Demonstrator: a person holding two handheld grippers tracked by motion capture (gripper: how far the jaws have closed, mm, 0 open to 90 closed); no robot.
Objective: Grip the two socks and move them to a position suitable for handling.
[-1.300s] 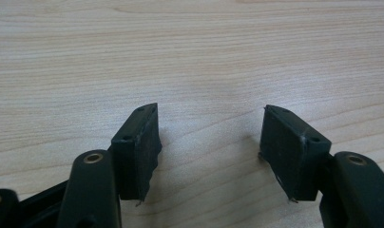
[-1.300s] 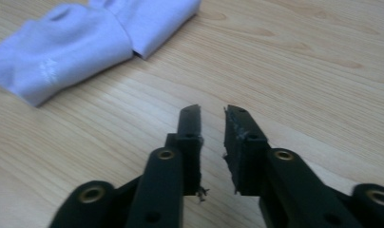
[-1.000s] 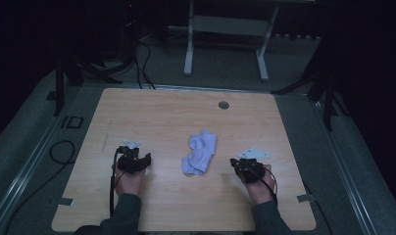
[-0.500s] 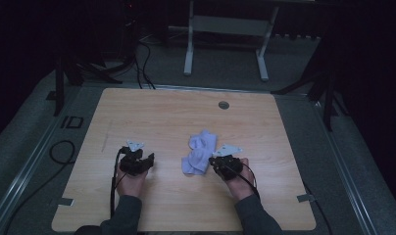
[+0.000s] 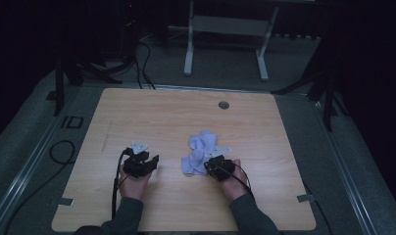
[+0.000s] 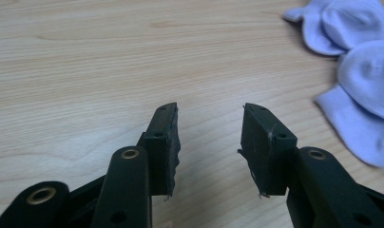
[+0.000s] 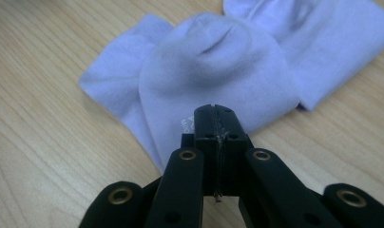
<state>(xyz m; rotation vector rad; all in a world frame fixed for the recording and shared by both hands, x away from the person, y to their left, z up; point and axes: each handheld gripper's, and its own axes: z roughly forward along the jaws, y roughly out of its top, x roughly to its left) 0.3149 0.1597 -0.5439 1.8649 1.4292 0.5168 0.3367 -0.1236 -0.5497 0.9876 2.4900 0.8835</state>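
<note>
Pale lilac socks (image 5: pixel 200 151) lie in loose overlapping heap, centre of wooden table (image 5: pixel 152 112), toward near edge.

Right gripper (image 7: pixel 215 110): I read jaws pressed flat together, nothing between, tips just above near sock edge. My guess: closed nose placed to nudge or lift edge before pinch.

Left gripper (image 6: pixel 208 124): jaws part-spread, just been closing, only bare tabletop between. Sits well left of heap (image 6: pixel 356 71), apparently waiting.

Writing: small white print on sock at right jaw tip, possibly "MA…", too small to read.

Count: 2 pale lilac socks (image 5: pixel 201 149), 1 wooden table (image 5: pixel 264 132), 2 tongs, 2 hands.
</note>
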